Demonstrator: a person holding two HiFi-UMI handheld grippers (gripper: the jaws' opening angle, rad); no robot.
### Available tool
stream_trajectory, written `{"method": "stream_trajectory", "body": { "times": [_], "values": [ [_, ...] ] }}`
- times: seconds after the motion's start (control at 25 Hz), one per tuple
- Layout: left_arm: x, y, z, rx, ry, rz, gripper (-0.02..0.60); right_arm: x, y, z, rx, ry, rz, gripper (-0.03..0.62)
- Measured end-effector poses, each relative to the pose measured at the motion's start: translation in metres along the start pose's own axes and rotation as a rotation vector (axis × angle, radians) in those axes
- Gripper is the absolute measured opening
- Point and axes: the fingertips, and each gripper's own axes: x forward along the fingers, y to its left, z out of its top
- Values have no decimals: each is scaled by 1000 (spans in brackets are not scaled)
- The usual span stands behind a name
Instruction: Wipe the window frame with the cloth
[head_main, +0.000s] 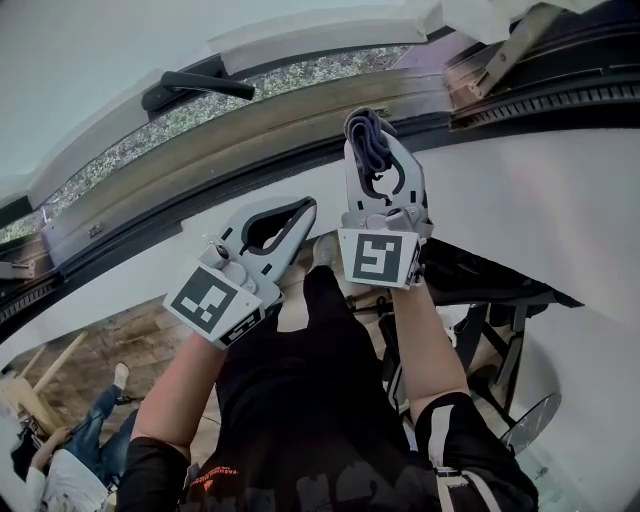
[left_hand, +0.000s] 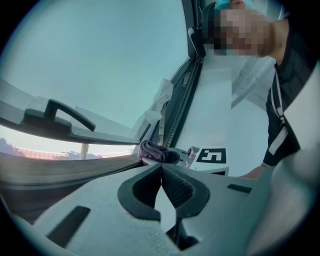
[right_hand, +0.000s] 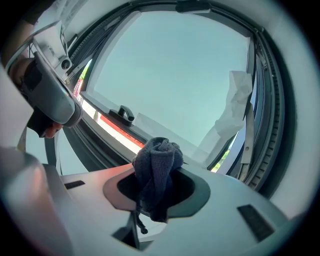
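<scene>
head view has my right gripper (head_main: 374, 140) up at the window frame (head_main: 240, 135), jaws clenched on the bunched dark cloth (head_main: 364, 124). the cloth pokes out past the tips, close to the frame's dark lower rail; i cannot tell if it touches. right gripper view shows the cloth wadded between the jaws, a tail hanging down. my left gripper (head_main: 303, 212) is just beside it, lower, jaws pressed together on nothing. a black handle (head_main: 195, 86) lies on the sash.

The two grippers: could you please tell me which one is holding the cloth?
The right gripper: its jaws are shut on the bunched dark cloth. The left gripper has its jaws together with nothing between them.
</scene>
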Motion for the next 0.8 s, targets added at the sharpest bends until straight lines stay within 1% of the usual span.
{"method": "stream_trajectory", "body": {
  "times": [0.24,0.32,0.52,0.68,0.8],
  "values": [
    [-5,-5,7,12,-10,16,20,-6,-11,5,88,-13,28,107],
    [-6,-6,12,21,-16,23,20,-9,-16,12,102,-28,35,107],
    [-8,-13,26,45,-30,36,20,-25,-24,39,145,-92,67,107],
    [-11,-21,43,76,-47,43,20,-41,-29,65,207,-151,107,107],
    [-18,-25,57,94,-62,59,20,-55,-31,83,275,-187,150,107]
  ]
}}
